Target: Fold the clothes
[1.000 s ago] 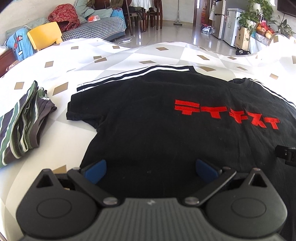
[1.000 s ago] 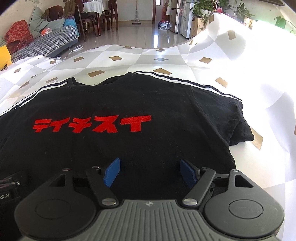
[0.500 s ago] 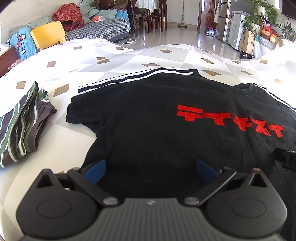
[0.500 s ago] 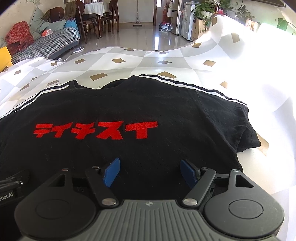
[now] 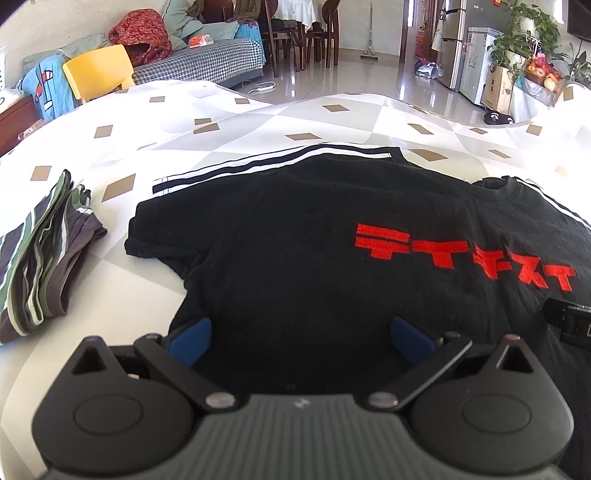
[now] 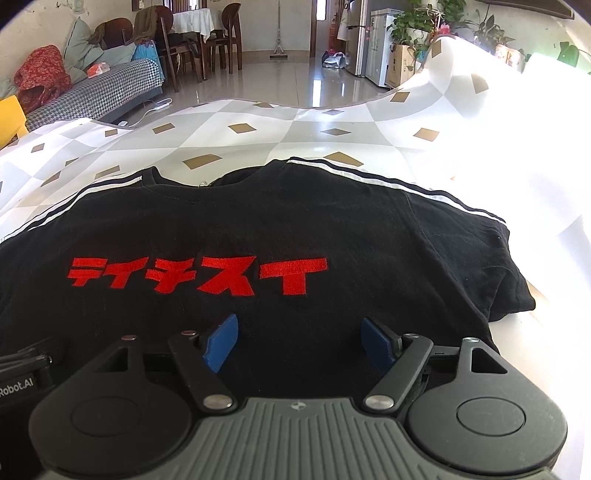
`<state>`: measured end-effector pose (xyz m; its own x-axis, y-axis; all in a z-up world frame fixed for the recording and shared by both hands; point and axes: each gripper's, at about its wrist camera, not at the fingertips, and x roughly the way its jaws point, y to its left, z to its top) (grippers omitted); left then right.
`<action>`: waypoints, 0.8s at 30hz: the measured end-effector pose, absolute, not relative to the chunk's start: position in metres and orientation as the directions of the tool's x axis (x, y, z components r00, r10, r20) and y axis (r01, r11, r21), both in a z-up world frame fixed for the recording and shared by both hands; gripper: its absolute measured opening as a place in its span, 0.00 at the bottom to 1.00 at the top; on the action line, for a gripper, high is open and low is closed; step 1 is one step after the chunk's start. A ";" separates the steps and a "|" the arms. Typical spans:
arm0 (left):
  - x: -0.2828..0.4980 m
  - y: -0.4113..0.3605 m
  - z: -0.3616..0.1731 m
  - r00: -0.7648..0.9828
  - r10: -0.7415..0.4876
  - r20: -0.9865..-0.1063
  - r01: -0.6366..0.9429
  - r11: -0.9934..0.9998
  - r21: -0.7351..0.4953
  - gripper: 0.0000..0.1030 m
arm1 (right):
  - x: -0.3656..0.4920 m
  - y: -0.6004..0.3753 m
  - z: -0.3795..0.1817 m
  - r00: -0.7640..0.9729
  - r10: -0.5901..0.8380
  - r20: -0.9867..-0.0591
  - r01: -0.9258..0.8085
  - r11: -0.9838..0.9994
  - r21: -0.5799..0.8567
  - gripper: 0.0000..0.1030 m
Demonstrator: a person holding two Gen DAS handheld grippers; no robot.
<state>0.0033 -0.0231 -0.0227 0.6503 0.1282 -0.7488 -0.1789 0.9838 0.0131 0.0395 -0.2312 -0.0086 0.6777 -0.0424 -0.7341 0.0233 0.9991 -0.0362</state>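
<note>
On a white bedsheet [image 5: 229, 122] patterned with grey diamonds and small tan squares, a black T-shirt [image 5: 314, 258] lies spread flat, front up, collar away from the cameras. Red block lettering [image 6: 195, 275] in Japanese katakana runs across its chest; it appears to read テイチスイ, though the characters are stylised. White stripes [image 6: 406, 186] line both shoulders and sleeves.

The left gripper [image 5: 301, 336] hangs over the shirt's lower left part, tilted downward, its blue pads [image 5: 190, 339] spread wide with nothing between them but the cloth below; whether they touch the fabric cannot be told. The right gripper [image 6: 301, 343] sits likewise over the lower right part, its blue fingertips [image 6: 221, 341] standing wide apart and gripping nothing. At the lower left edge of the right wrist view, part of the other tool bears a white label [image 6: 16, 391] reading "Robot.AI", its start cut off.

Beside the shirt's left sleeve, apart from it, rests a folded garment [image 5: 40, 258] striped in green, grey and white. Beyond the bed stand a yellow chair [image 5: 98, 72], a houndstooth-covered sofa [image 5: 207, 66], a dining table with dark chairs [image 6: 207, 33], a refrigerator [image 5: 458, 40] and potted plants [image 5: 524, 40] on a glossy tiled floor.
</note>
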 end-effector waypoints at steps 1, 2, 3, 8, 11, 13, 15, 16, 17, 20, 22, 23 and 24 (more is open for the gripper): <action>0.004 -0.023 -0.023 0.651 0.130 -0.748 -0.181 0.983 0.013 1.00 | 0.041 -0.231 -0.009 0.679 -0.043 -0.733 0.024 0.999 -0.036 0.73; 0.006 -0.024 -0.023 0.652 0.131 -0.747 -0.182 0.983 0.014 1.00 | 0.042 -0.230 -0.009 0.679 -0.043 -0.732 0.024 0.999 -0.036 0.74; 0.008 -0.024 -0.023 0.651 0.131 -0.748 -0.183 0.983 0.013 1.00 | 0.043 -0.230 -0.009 0.680 -0.043 -0.731 0.024 0.999 -0.036 0.75; 0.019 -0.022 -0.021 0.635 0.117 -0.763 -0.174 0.985 0.007 1.00 | 0.049 -0.230 -0.008 0.672 -0.037 -0.740 0.018 0.999 -0.034 0.75; 0.019 -0.022 -0.018 0.623 0.099 -0.776 -0.163 0.987 -0.005 1.00 | 0.049 -0.231 -0.003 0.642 -0.026 -0.766 0.006 1.000 -0.029 0.71; 0.014 -0.024 -0.015 0.623 0.079 -0.778 -0.135 0.991 -0.007 1.00 | 0.045 -0.235 0.002 0.626 0.001 -0.780 0.004 1.000 0.004 0.69; 0.009 -0.026 -0.011 0.621 0.060 -0.781 -0.108 0.994 -0.010 1.00 | 0.037 -0.241 0.007 0.623 0.026 -0.782 0.010 0.999 0.041 0.68; 0.007 -0.028 -0.009 0.621 0.050 -0.782 -0.094 0.996 -0.011 1.00 | 0.032 -0.243 0.010 0.623 0.029 -0.782 0.014 0.999 0.048 0.67; 0.003 -0.028 -0.007 0.622 0.041 -0.782 -0.082 0.997 -0.014 1.00 | 0.028 -0.245 0.012 0.622 0.028 -0.783 0.016 0.999 0.048 0.67; -0.008 -0.029 -0.001 0.622 0.020 -0.783 -0.053 0.998 -0.017 1.00 | 0.016 -0.251 0.019 0.622 0.024 -0.783 0.020 0.999 0.046 0.66; -0.014 -0.029 0.001 0.620 0.015 -0.785 -0.040 0.999 -0.013 1.00 | 0.009 -0.254 0.022 0.618 0.026 -0.785 0.020 0.999 0.049 0.65; -0.018 -0.029 0.001 0.618 0.013 -0.786 -0.033 0.999 -0.010 1.00 | 0.005 -0.255 0.023 0.615 0.029 -0.788 0.019 0.999 0.051 0.63; -0.021 -0.029 0.002 0.617 0.011 -0.787 -0.026 1.000 -0.007 1.00 | 0.002 -0.257 0.024 0.611 0.032 -0.791 0.018 0.998 0.055 0.62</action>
